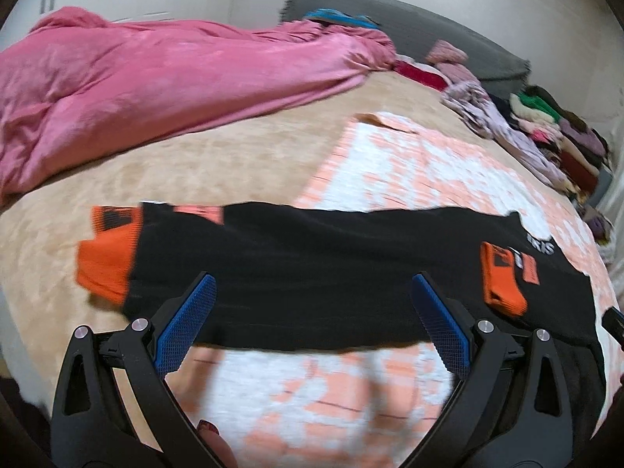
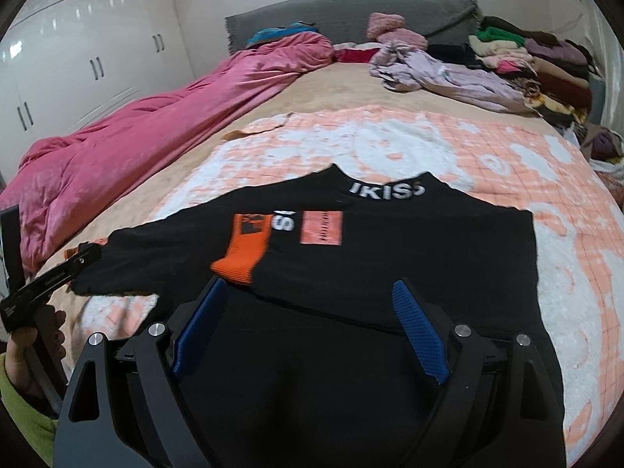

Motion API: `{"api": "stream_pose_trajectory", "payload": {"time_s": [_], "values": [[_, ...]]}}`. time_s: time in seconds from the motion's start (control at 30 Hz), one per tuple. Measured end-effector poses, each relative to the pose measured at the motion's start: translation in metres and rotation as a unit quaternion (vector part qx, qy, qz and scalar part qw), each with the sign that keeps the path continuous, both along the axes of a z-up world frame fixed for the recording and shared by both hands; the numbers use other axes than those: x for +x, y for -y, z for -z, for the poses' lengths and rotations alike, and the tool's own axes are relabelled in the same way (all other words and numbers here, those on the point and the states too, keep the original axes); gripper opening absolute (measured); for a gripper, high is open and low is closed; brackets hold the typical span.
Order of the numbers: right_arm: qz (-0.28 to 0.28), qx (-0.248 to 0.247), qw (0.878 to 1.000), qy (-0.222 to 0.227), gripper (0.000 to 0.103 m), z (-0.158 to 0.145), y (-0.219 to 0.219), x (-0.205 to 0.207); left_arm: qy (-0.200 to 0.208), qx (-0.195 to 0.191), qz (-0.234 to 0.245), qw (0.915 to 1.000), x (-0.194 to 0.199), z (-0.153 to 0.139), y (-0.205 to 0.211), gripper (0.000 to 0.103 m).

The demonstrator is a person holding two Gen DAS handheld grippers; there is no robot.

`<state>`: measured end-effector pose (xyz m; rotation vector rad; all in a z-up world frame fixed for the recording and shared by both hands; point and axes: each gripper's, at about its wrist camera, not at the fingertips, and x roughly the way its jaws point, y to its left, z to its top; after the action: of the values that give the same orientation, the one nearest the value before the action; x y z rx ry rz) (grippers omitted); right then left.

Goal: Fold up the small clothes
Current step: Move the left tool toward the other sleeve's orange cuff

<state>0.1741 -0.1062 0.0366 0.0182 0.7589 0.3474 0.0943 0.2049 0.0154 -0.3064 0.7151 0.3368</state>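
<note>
On the bed's peach-and-white patterned blanket (image 2: 507, 148), a black long-sleeved top with orange cuffs (image 2: 390, 257) is lying flat, collar pointing toward the headboard. Only the left view is showing its outstretched sleeve's cuff (image 1: 107, 269). Both left tongs (image 1: 312, 312) and right tongs (image 2: 308, 312) are gaping wide, gripping nothing.

A black sweatshirt (image 2: 390, 257) with orange cuffs (image 2: 238, 261) lies flat — one sleeve folded across its chest.

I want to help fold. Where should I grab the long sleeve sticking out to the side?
Probably at the orange cuff, coming from the outer end. The sleeve lies flat and stretched sideways off the shirt, so its cuff is a free edge open fingers can slide under.
</note>
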Motion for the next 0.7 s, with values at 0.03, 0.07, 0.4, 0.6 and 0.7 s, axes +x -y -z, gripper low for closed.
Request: {"api": "stream_pose_trajectory", "payload": {"time_s": [0.03, 0.07, 0.4, 0.6, 0.7], "values": [[-0.003, 0.0, 1.0, 0.001, 0.086, -0.001, -0.003, 0.0, 0.001, -0.001, -0.006, 1.0, -0.002, -0.001, -0.005, 0.093], [-0.007, -0.001, 1.0, 0.003, 0.086, -0.003, -0.007, 0.0, 0.001, -0.002, -0.013, 0.9999, -0.004, -0.001, -0.009, 0.093], [-0.039, -0.003, 0.999, 0.013, 0.091, -0.011, -0.037, 0.002, 0.016, -0.008, -0.084, 0.9963, -0.026, -0.006, -0.047, 0.093], [-0.054, -0.005, 0.998, 0.019, 0.091, -0.015, -0.054, 0.002, 0.025, -0.017, -0.126, 0.9915, -0.036, -0.005, -0.071, 0.093], [-0.062, -0.007, 0.998, 0.019, 0.091, -0.016, -0.064, 0.001, 0.028, -0.027, -0.144, 0.9888, -0.04, -0.002, -0.081, 0.093]]}}
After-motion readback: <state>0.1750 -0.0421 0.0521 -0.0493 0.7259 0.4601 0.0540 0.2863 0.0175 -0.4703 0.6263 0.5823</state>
